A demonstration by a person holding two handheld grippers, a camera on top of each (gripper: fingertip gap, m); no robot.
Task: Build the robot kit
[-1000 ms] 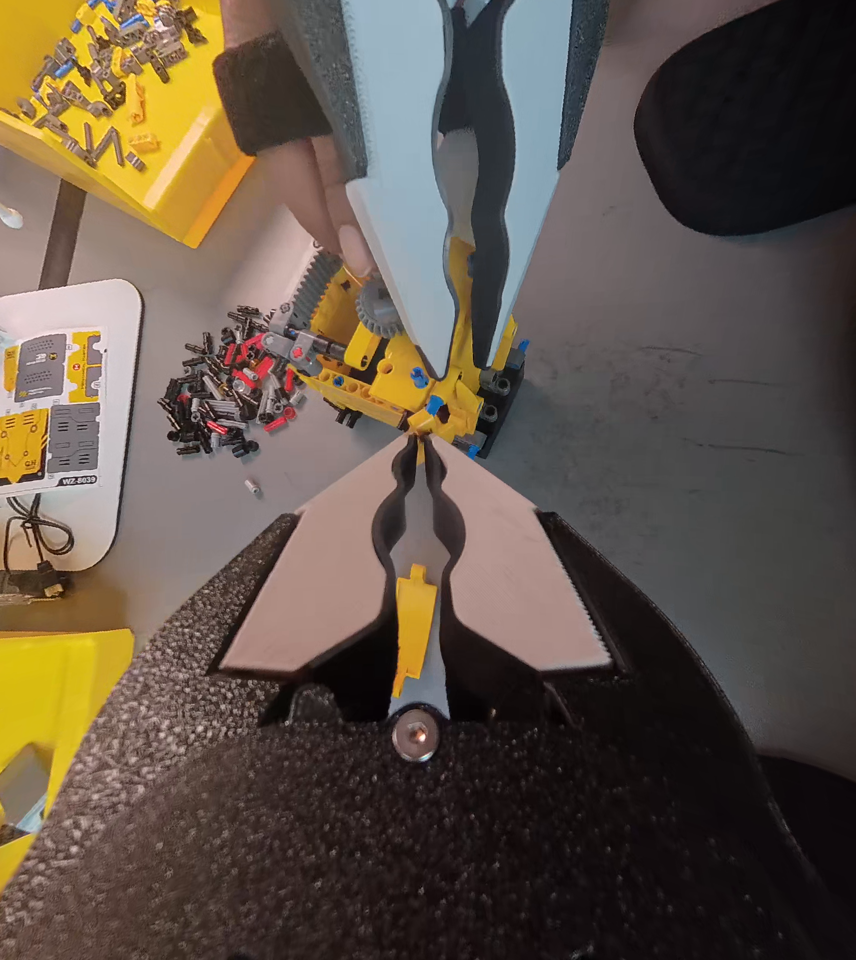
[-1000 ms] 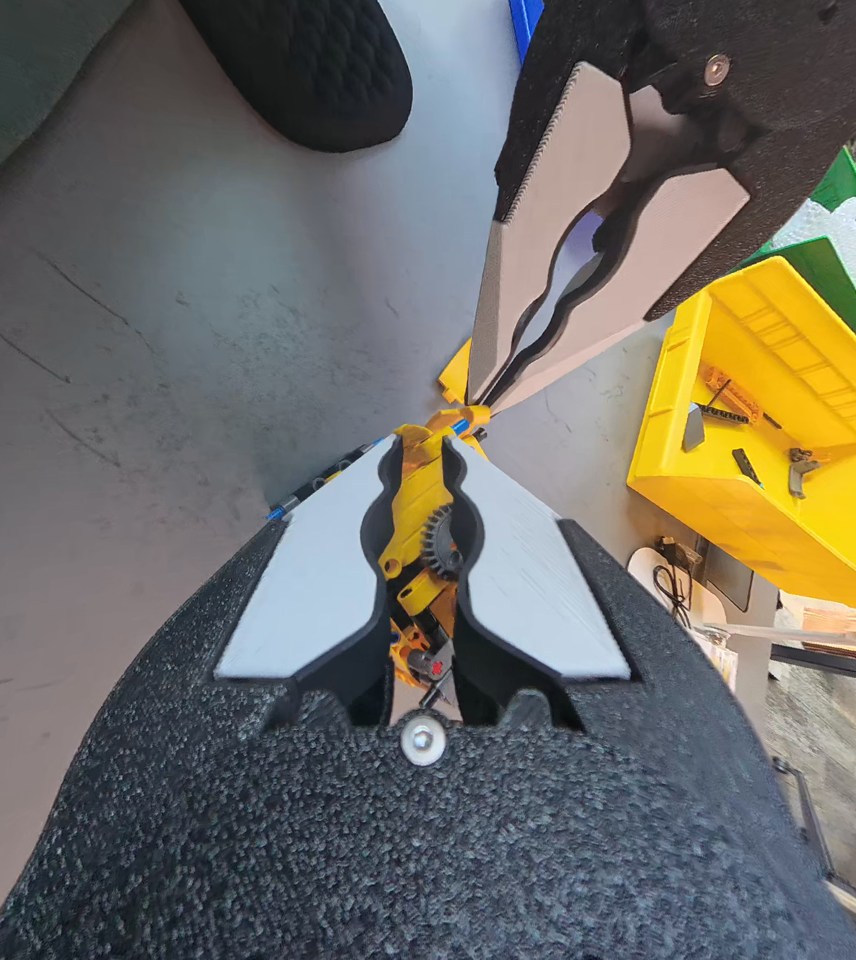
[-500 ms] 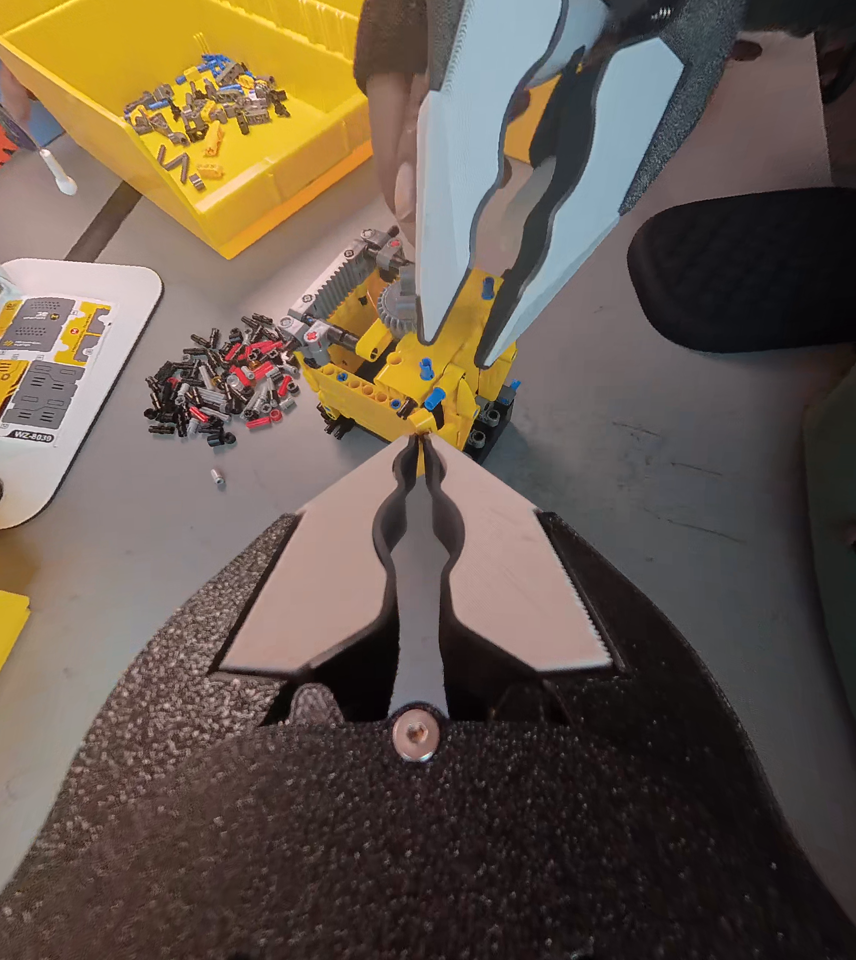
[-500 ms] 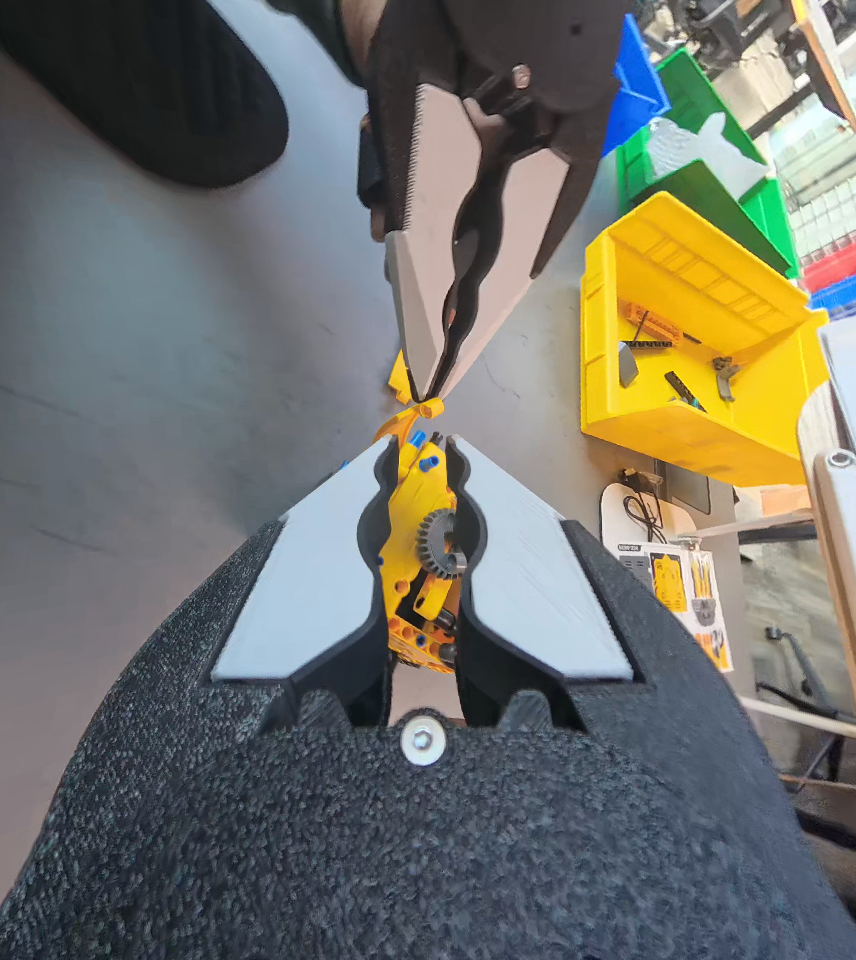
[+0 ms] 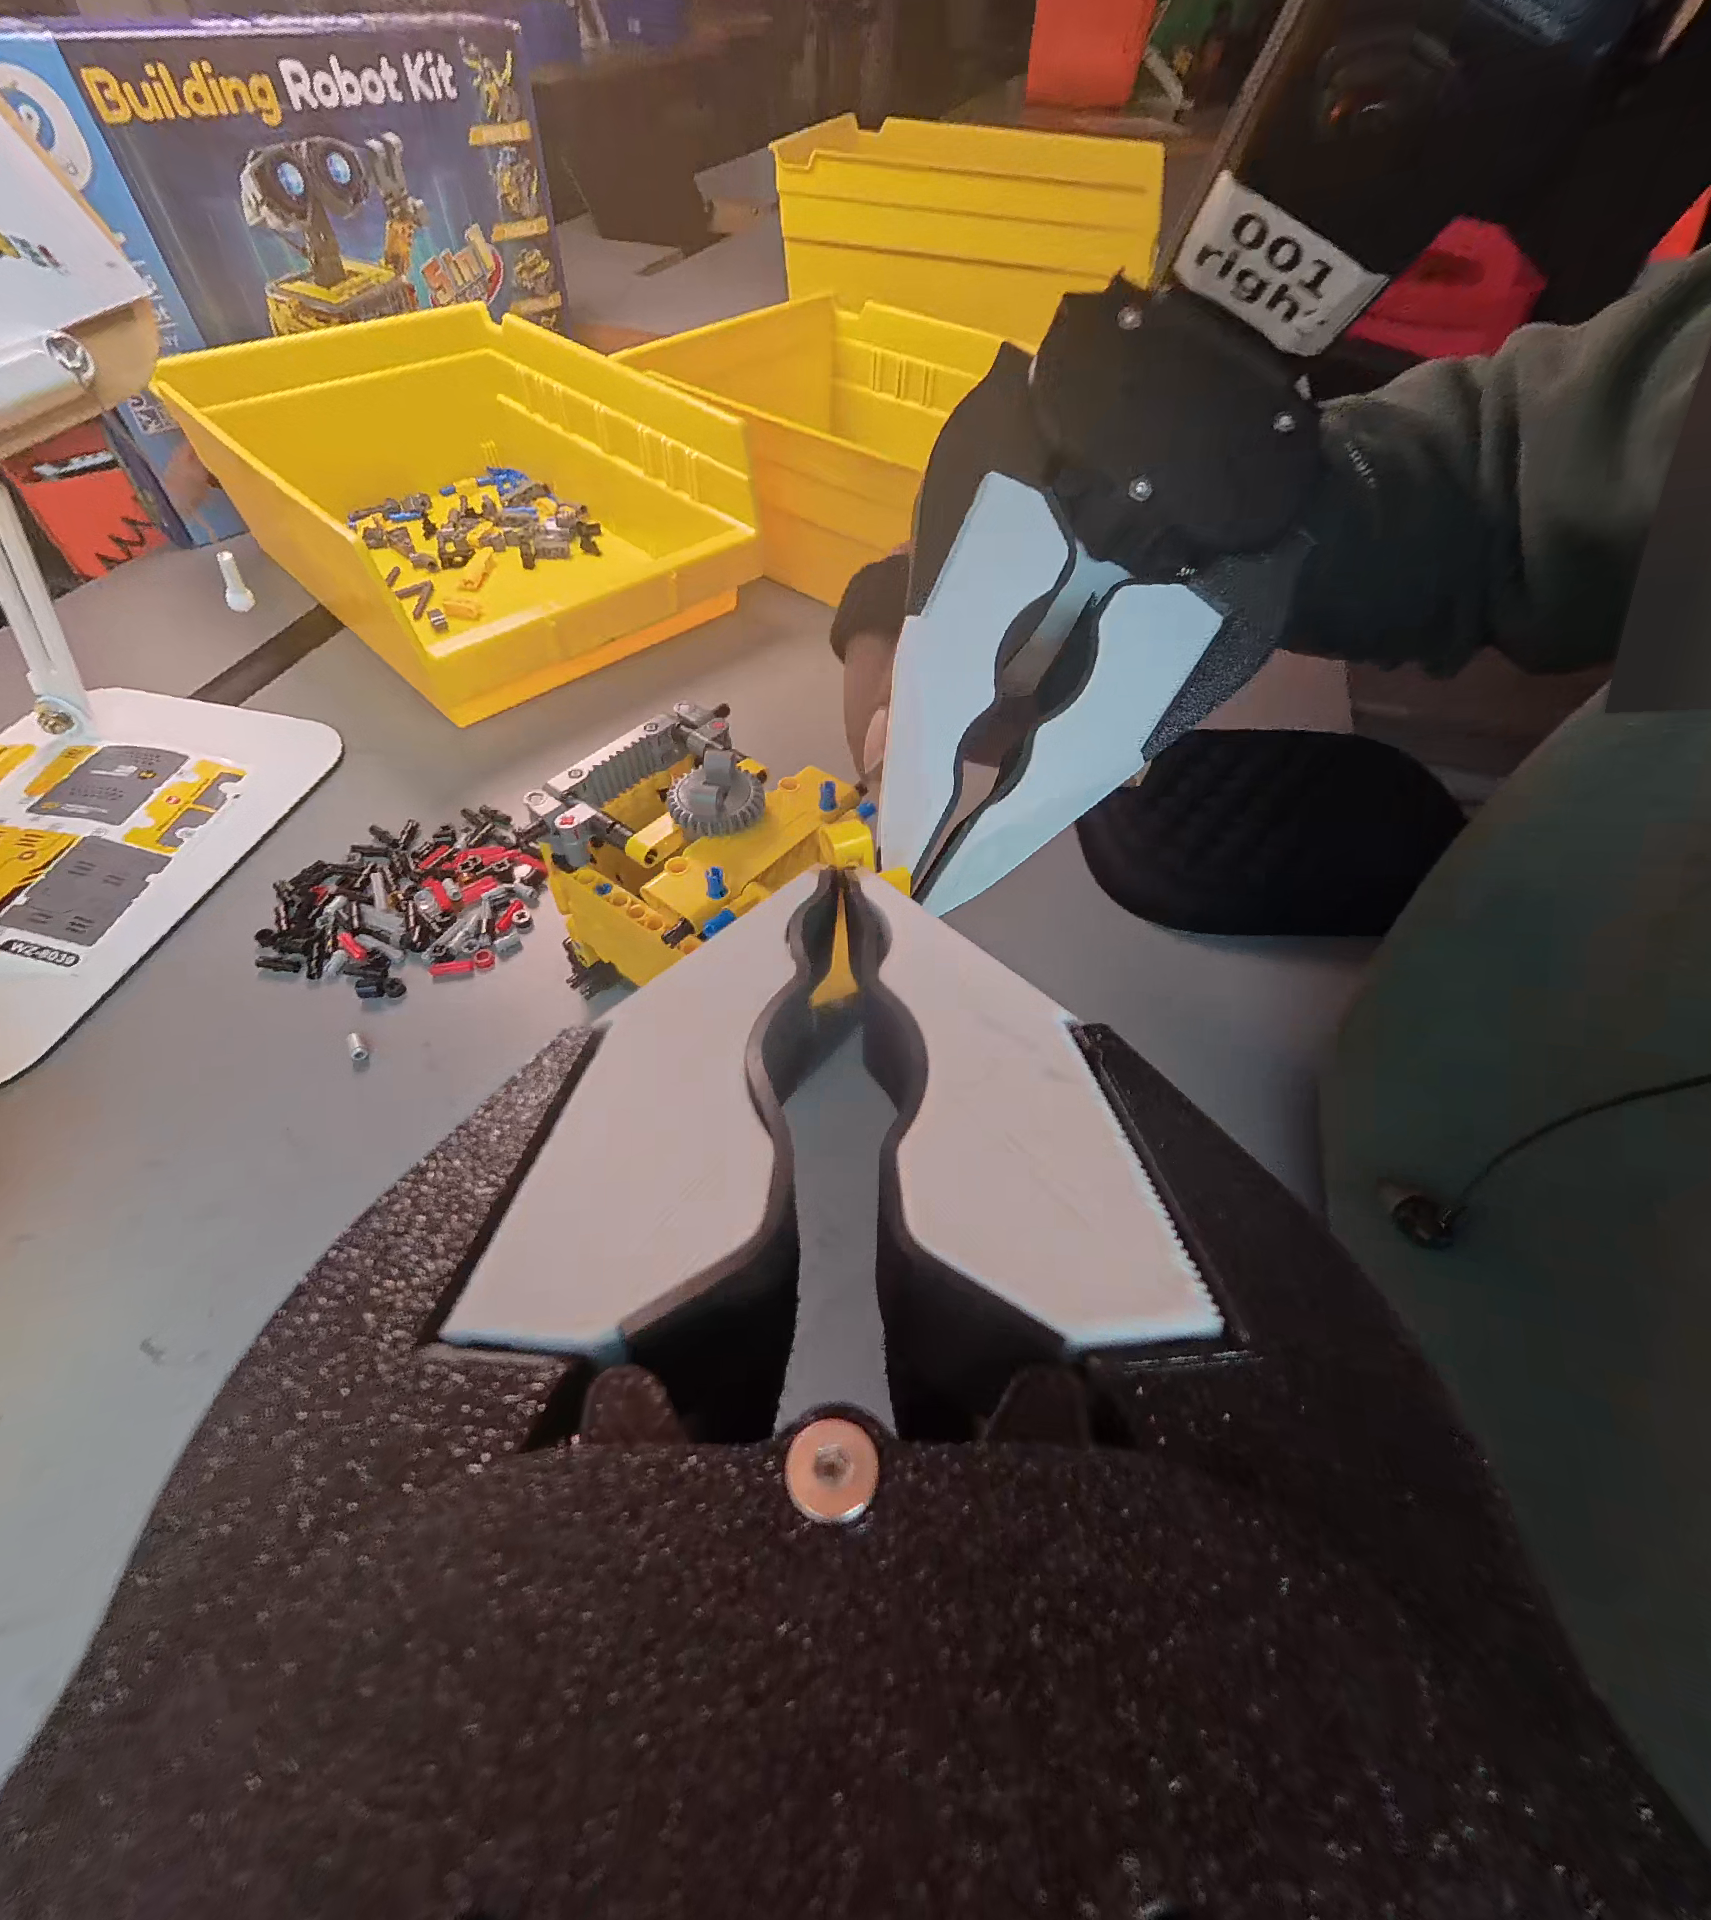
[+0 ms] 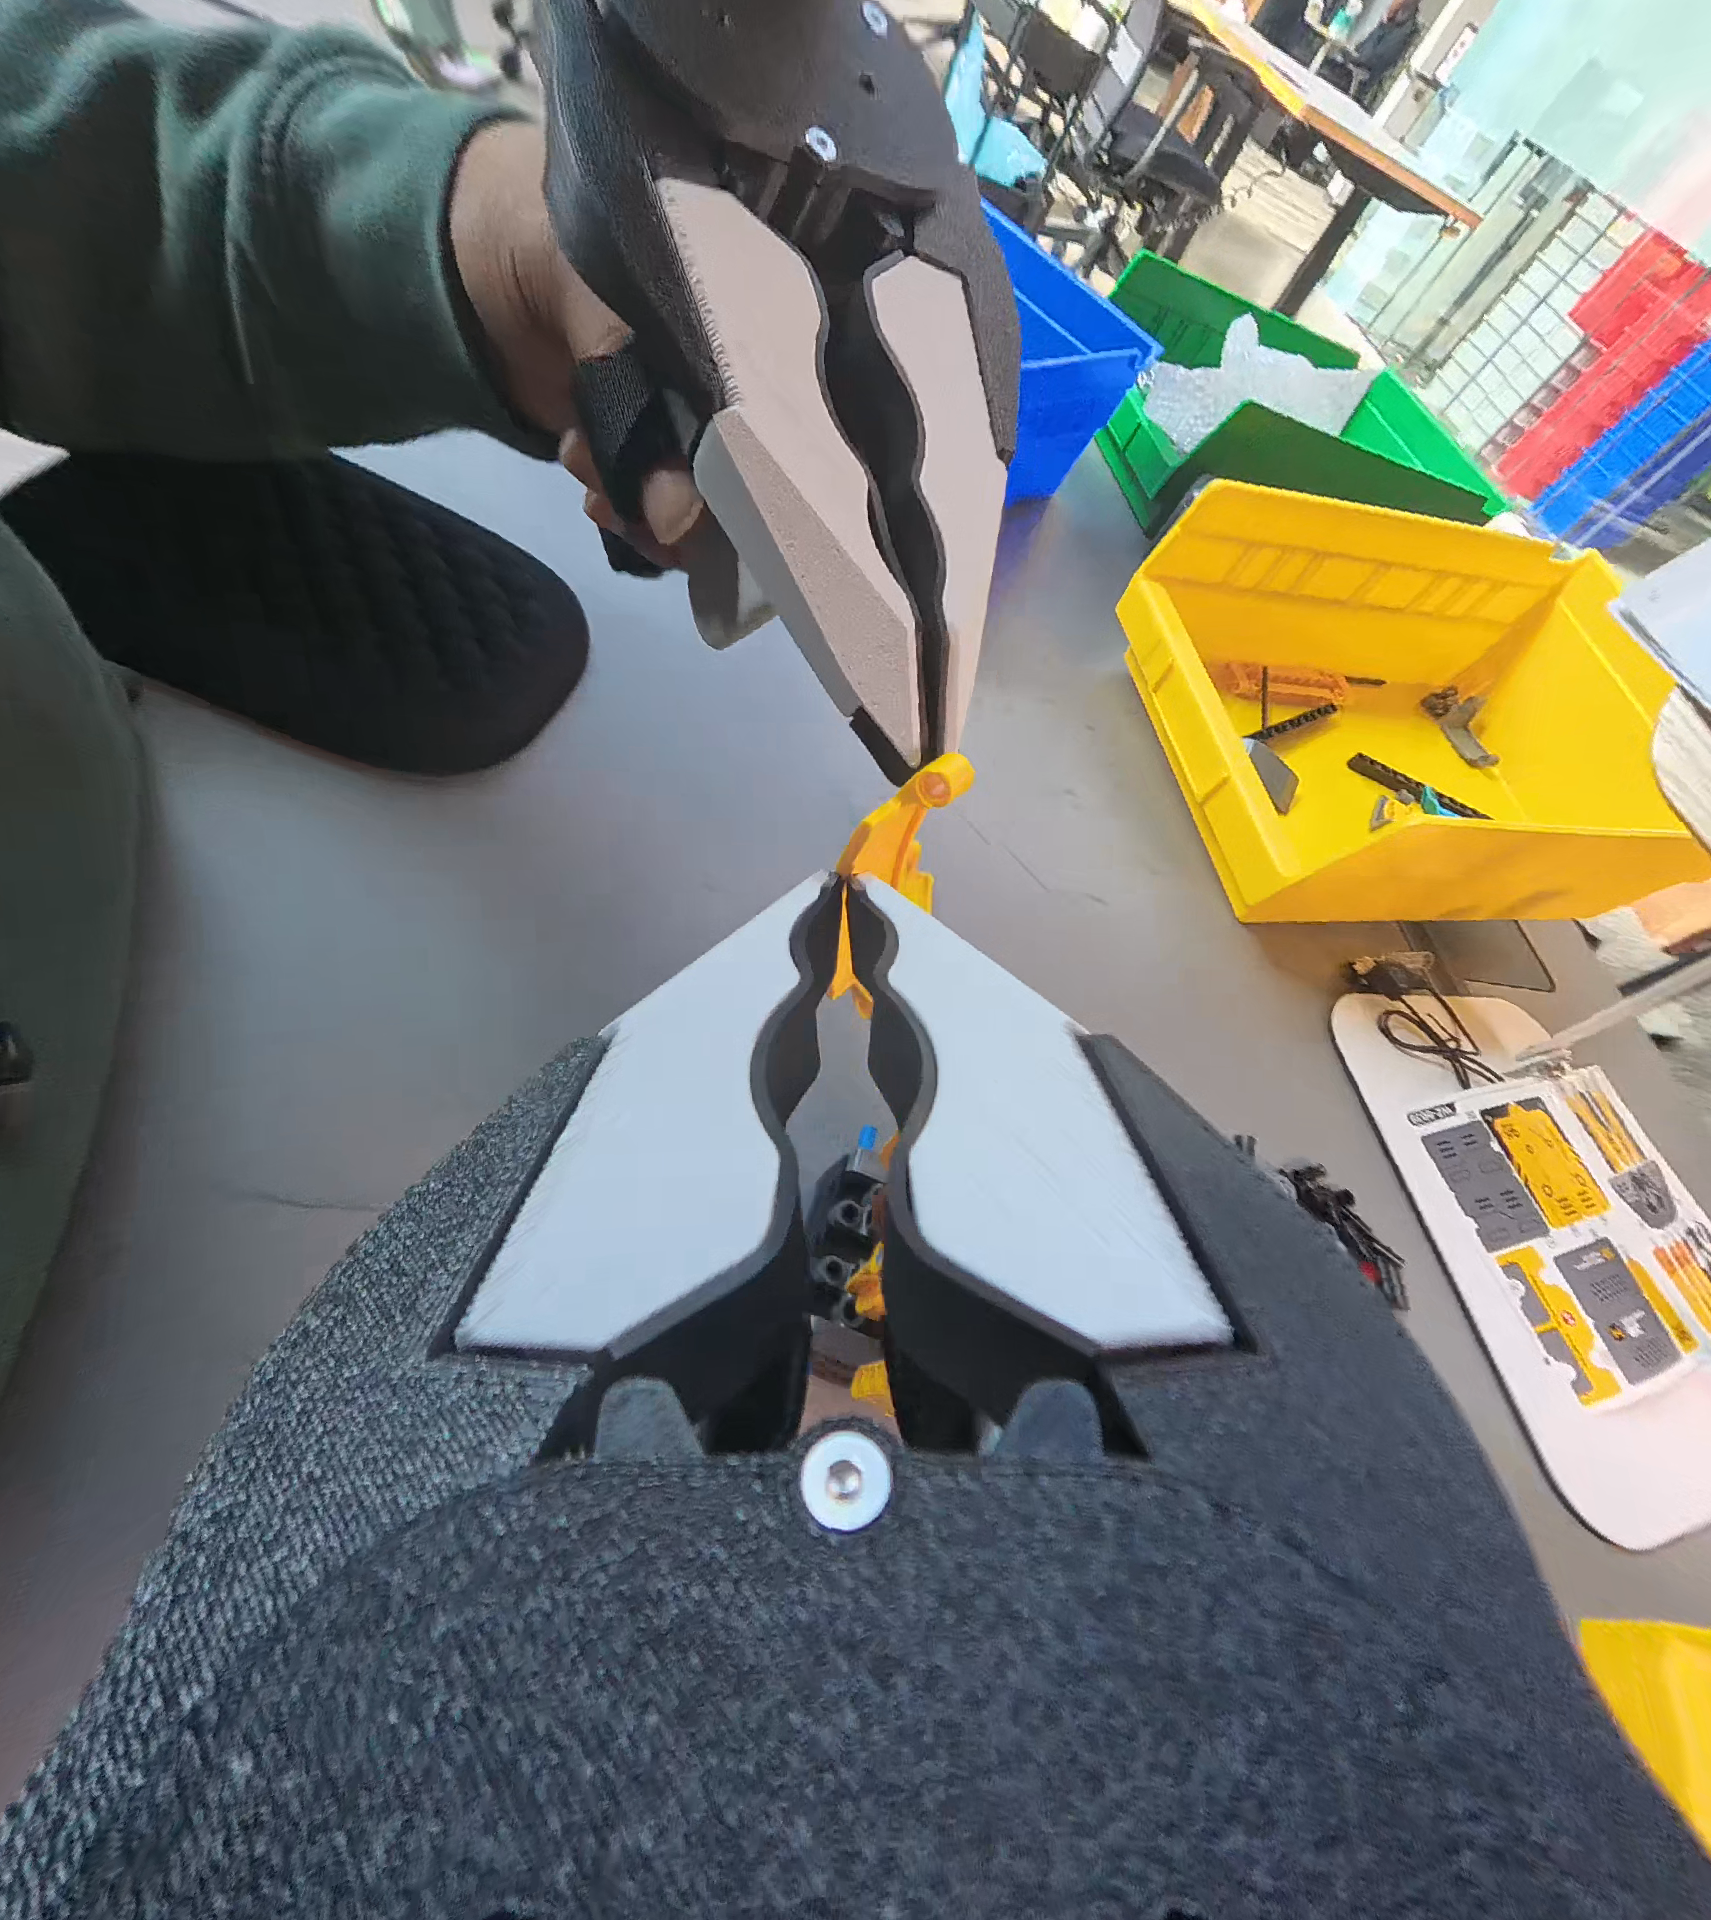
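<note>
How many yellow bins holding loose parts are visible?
2: one bin behind the pin pile, left wrist view; another bin beside the sticker sheet, right wrist view. More may be hidden.

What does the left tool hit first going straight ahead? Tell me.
Probably the right tool, whose tips sit just past the left tool; both pinch the yellow part. Depth unclear.

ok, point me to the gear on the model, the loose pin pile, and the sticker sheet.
gear (image 5: 716, 803): left wrist view, on its toothed rim.
pin pile (image 5: 394, 914): left wrist view, middle of the heap.
sticker sheet (image 5: 51, 831): left wrist view, centre of the sheet.
</note>
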